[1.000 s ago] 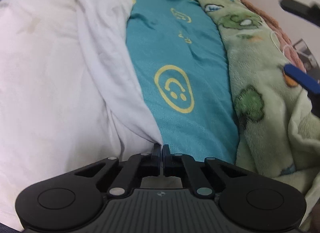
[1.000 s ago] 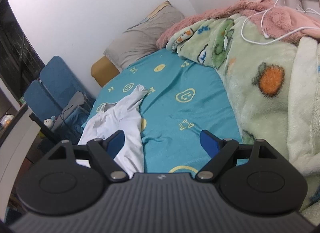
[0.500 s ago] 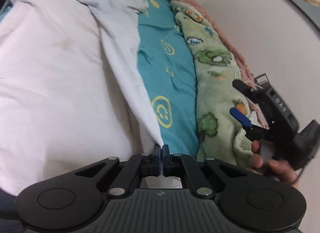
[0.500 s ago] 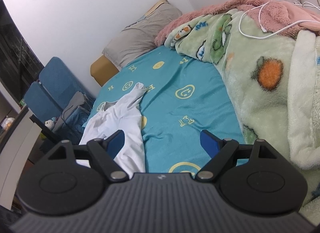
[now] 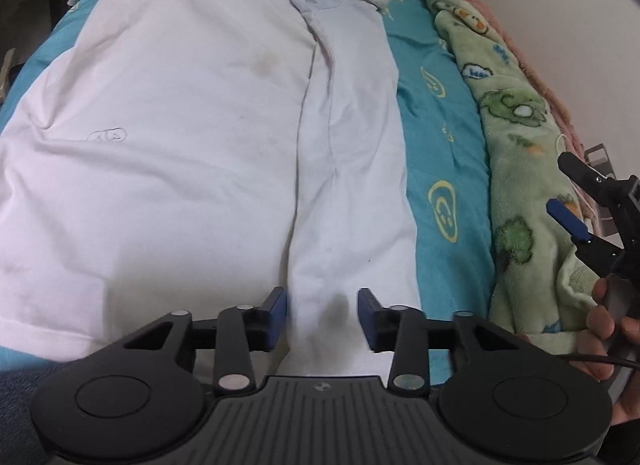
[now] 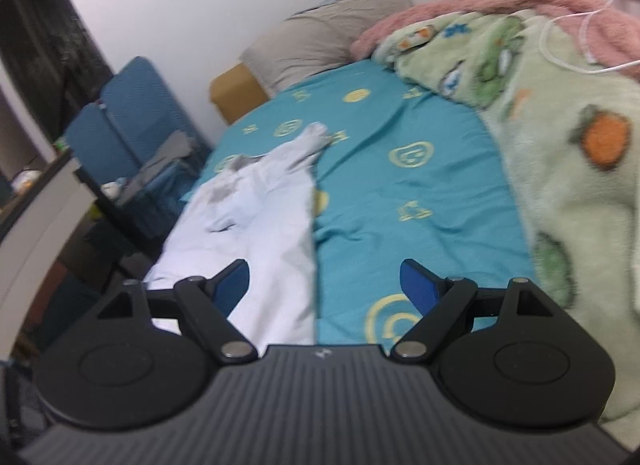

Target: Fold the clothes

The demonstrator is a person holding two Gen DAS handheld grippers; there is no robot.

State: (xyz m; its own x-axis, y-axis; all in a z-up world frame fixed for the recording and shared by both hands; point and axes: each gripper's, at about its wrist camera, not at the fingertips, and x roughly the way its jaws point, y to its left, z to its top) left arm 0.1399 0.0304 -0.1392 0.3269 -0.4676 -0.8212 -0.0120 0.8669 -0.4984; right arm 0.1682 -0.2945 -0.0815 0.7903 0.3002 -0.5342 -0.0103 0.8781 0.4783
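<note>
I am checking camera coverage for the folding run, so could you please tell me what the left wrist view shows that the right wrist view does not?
Only the left wrist view shows the person's hand holding the right hand-held gripper, faint yellowish stains on the white shirt, and the open left hand-held gripper over its folded strip.

Only the right wrist view shows the grey pillow, blue chair and white cable.

Both show the shirt, teal sheet and green blanket.
</note>
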